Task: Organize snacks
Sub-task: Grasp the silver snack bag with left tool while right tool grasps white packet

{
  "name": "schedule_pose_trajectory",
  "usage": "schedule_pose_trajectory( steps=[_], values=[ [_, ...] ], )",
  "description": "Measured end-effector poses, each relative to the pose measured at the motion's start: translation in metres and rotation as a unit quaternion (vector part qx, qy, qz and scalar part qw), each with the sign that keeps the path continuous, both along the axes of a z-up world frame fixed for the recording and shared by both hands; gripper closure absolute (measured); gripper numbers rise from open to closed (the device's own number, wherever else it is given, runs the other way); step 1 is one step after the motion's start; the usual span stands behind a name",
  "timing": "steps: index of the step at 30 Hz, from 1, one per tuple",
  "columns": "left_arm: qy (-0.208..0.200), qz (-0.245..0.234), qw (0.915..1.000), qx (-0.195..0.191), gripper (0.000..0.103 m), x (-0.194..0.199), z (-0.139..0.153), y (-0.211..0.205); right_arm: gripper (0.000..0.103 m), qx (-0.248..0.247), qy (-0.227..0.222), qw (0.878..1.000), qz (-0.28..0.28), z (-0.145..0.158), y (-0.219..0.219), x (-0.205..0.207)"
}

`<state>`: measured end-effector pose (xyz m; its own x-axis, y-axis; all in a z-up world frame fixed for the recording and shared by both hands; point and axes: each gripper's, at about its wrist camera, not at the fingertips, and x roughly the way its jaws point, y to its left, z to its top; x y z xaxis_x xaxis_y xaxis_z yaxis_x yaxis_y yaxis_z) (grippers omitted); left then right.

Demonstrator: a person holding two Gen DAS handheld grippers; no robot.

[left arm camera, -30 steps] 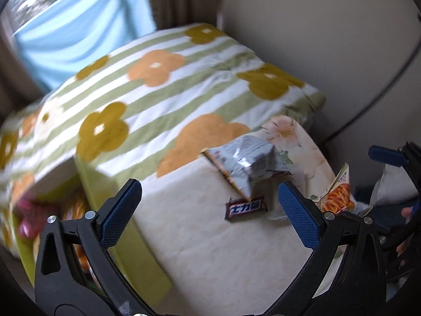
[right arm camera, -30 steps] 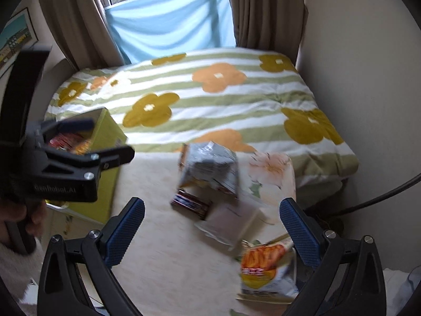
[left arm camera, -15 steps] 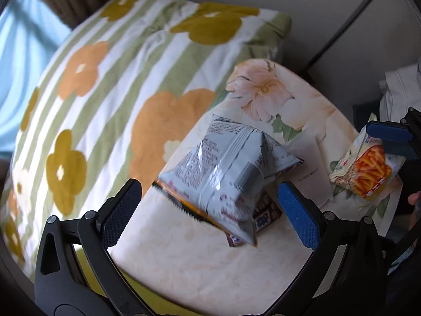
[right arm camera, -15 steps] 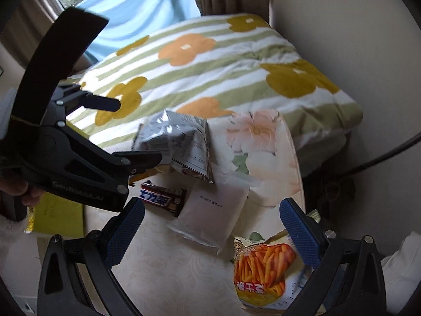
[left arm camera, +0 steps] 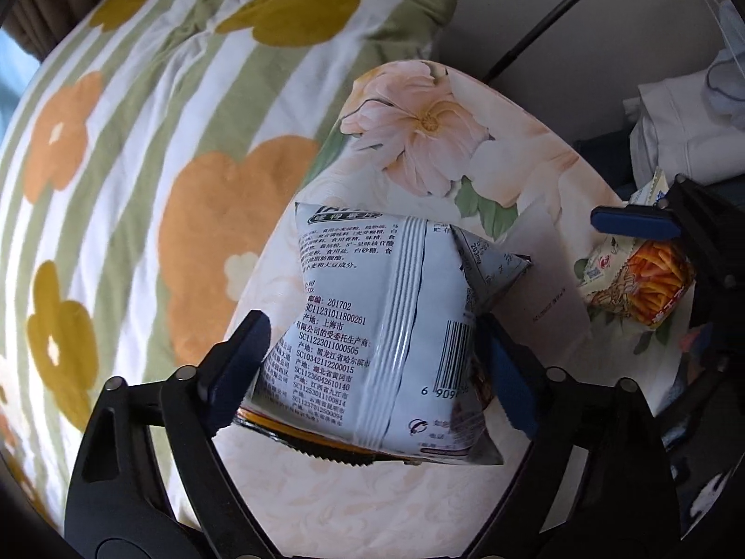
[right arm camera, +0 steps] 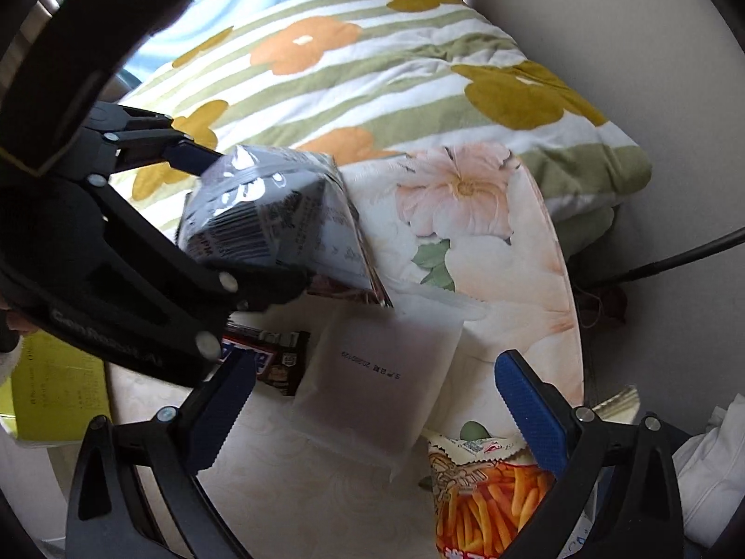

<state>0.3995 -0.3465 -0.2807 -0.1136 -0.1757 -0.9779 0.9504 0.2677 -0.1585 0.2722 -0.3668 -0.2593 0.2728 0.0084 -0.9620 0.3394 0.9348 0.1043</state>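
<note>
Crosswise, silver bag (left arm camera: 386, 335) between left tool (left arm camera: 372, 372) pads.

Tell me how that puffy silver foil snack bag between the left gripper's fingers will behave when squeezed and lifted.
The puffy silver foil snack bag looks air-filled, so probably light and squashy. Its glossy film may slip against the left gripper. The crimped seams look floppy, so it could sag or swing.

Both wrist views look down closely, sharing the silver snack bag (left arm camera: 386, 326) (right arm camera: 265, 219) and floral table (left arm camera: 526, 149) (right arm camera: 512, 242).
</note>
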Motion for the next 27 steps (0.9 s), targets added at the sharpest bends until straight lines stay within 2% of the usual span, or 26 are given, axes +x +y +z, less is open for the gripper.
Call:
schedule_pose_trajectory(
  steps=[6, 12, 15, 18, 19, 27],
  values=[
    [0.009, 0.011, 0.9998, -0.013, 0.029, 0.002, 0.002, 0.004, 0.001, -0.016, 0.018, 1.000, -0.002, -0.011, -0.001, 0.003],
    [-0.004, 0.039, 0.9991, -0.015, 0.034, 0.008, 0.006, 0.009, 0.002, -0.025, 0.027, 0.999, 0.011, -0.020, -0.001, 0.009],
    [-0.008, 0.053, 0.9984, -0.019, 0.035, 0.012, 0.010, 0.013, 0.006, -0.022, 0.030, 0.999, 0.013, -0.025, -0.001, 0.011],
    [-0.008, 0.060, 0.9979, -0.020, 0.035, 0.012, 0.013, 0.015, 0.021, -0.012, 0.035, 0.999, 0.011, -0.032, -0.001, 0.013],
    [-0.010, 0.062, 0.9978, -0.021, 0.035, 0.012, 0.014, 0.016, 0.028, -0.009, 0.039, 0.999, 0.010, -0.034, -0.001, 0.014],
    [-0.015, 0.076, 0.9968, -0.017, 0.035, 0.009, 0.015, 0.018, 0.034, -0.013, 0.036, 0.999, 0.008, -0.036, 0.000, 0.012]
  ],
)
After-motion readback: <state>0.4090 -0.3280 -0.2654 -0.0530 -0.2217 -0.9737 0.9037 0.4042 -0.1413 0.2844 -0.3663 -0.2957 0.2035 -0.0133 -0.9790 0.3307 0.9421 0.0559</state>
